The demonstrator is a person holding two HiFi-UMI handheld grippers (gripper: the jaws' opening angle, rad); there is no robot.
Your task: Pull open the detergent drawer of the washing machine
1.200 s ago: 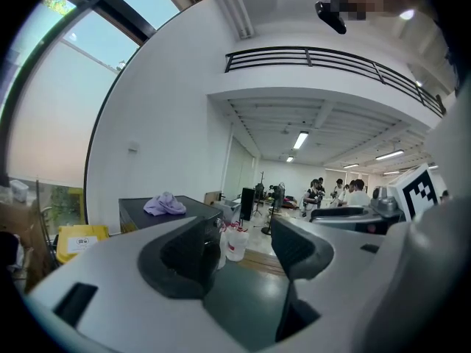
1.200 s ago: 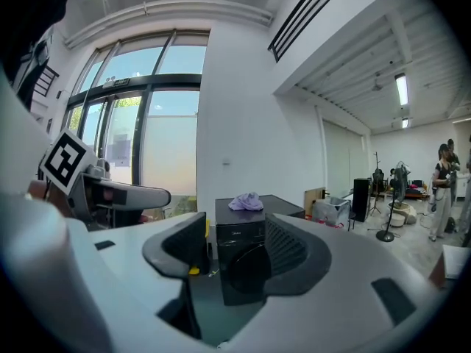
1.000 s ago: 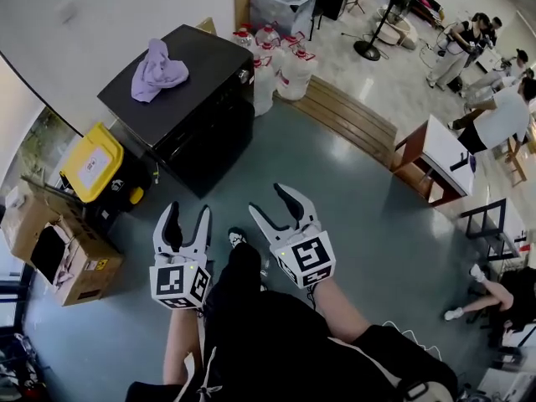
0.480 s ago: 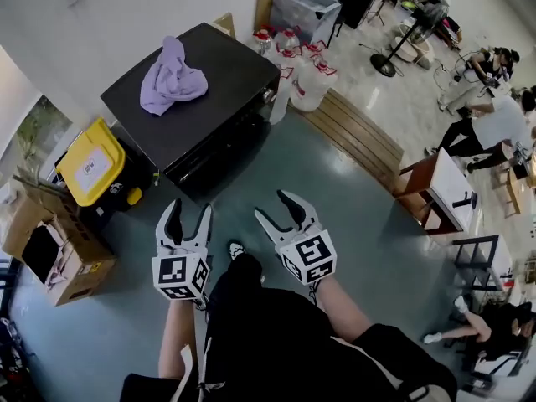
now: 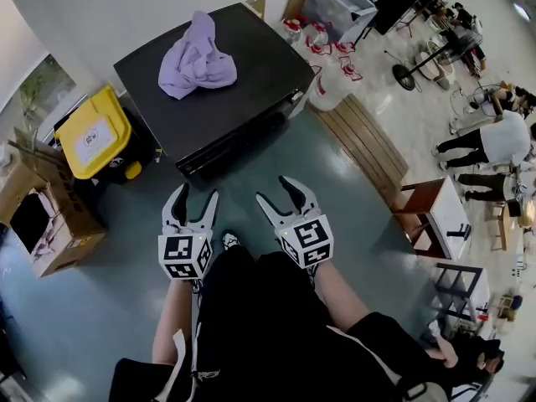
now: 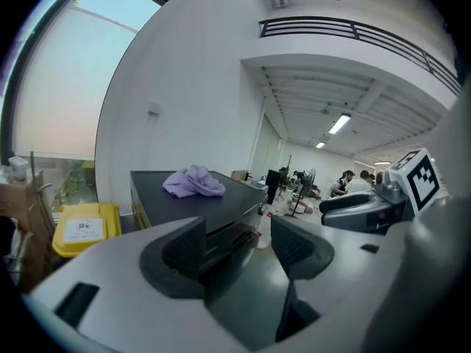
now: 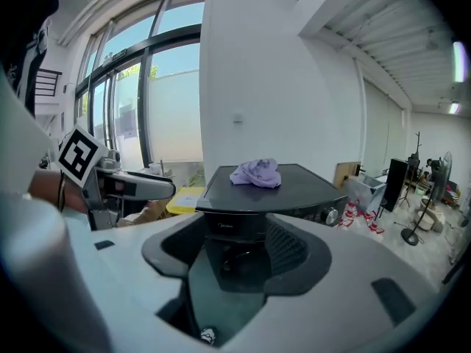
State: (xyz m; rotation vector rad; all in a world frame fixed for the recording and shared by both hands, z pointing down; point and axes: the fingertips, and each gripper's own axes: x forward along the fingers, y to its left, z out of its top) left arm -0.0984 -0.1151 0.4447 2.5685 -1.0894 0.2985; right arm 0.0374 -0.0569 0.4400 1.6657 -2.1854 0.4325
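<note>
While the left gripper and right gripper hang spread wide and empty, the washer stands well apart at twelve o'clock. Its drawer is hard to pick out. Close in squarely, grip the drawer's lip, and pull straight back.

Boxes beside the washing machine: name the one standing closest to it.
The black box with the yellow lid, right beside the washing machine; the open brown cardboard box lies farther out, beyond it.
</note>
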